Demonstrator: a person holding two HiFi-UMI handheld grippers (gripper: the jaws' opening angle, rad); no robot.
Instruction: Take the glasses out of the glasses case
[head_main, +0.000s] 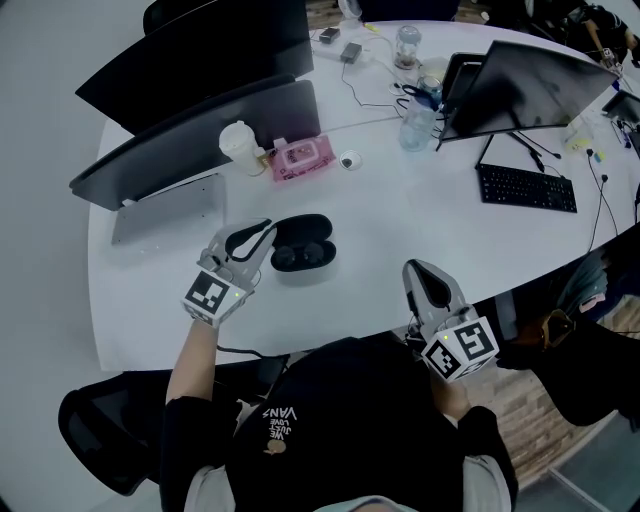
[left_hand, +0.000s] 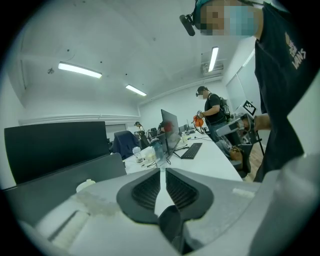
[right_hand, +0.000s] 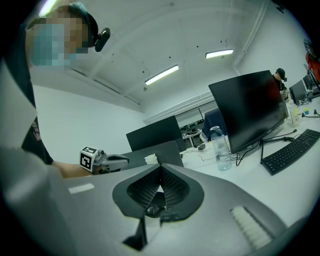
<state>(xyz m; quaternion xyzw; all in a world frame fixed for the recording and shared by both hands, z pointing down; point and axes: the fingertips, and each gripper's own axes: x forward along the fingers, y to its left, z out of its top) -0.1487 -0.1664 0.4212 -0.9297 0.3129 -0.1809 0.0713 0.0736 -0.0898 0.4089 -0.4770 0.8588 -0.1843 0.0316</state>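
white curved table (head_main: 400, 235) in an office, seen from above, with the person's black shirt (head_main: 340, 420) at the bottom edge. dark monitors (head_main: 200, 140) stand along the far left side and another monitor (head_main: 525, 85) at the far right. a black keyboard (head_main: 527, 188) lies in front of the right-hand one.

glasses case (head_main: 302, 243): black, lying open on the table in front of the person, left of centre. two dark oval shapes show in its near half; whether these are lenses cannot be told.

left gripper (head_main: 268, 229): on the table just beside the left end of the case, tips pointing toward it; contact cannot be told. in the left gripper view its ribbed jaws meet at the tips with nothing between them, only a thin sliver of white table showing behind.

right gripper (head_main: 413, 268): near the table's front edge, well apart from the case, on its right. in the right gripper view the jaws are pressed together and empty.

behind the case stand a white cup (head_main: 240, 146), a pink packet (head_main: 302, 157) and, further right, a clear water bottle (head_main: 415, 125). a flat grey laptop (head_main: 168, 210) lies to the left of the case.
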